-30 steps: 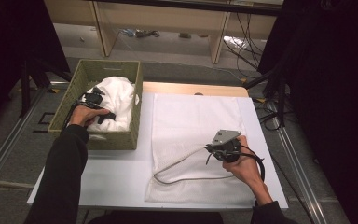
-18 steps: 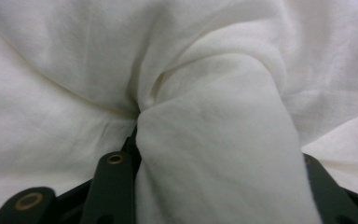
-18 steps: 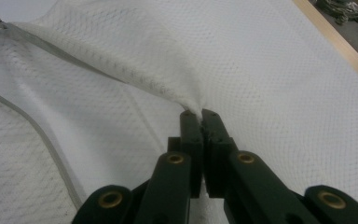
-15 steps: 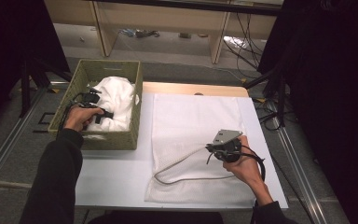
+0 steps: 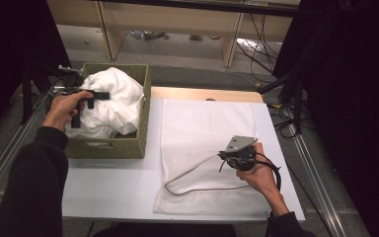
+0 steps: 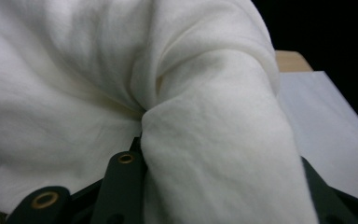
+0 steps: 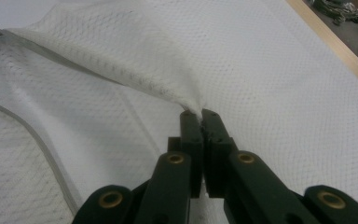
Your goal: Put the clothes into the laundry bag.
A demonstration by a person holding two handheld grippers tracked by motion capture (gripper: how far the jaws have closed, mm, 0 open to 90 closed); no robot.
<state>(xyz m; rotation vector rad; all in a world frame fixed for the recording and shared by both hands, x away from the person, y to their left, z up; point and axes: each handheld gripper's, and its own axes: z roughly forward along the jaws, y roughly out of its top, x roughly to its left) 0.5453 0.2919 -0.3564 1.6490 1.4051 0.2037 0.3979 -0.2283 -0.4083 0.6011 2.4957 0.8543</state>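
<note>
The left gripper [image 5: 91,96] has just been closing and pinches a fold of the white garment [image 5: 111,98] bunched in the woven basket [image 5: 143,106] at the table's left. The right gripper [image 5: 227,155], jaws pressed together, pinches the white towel [image 5: 205,123] spread at the right

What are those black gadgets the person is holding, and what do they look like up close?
Each is a hand-held gripper with two black jaws built from flat black links joined by brass-coloured rivets. The right gripper carries a grey three-cornered plate on top, and a pale cable trails from it. The left gripper is black too. The person wears dark long sleeves.
</note>
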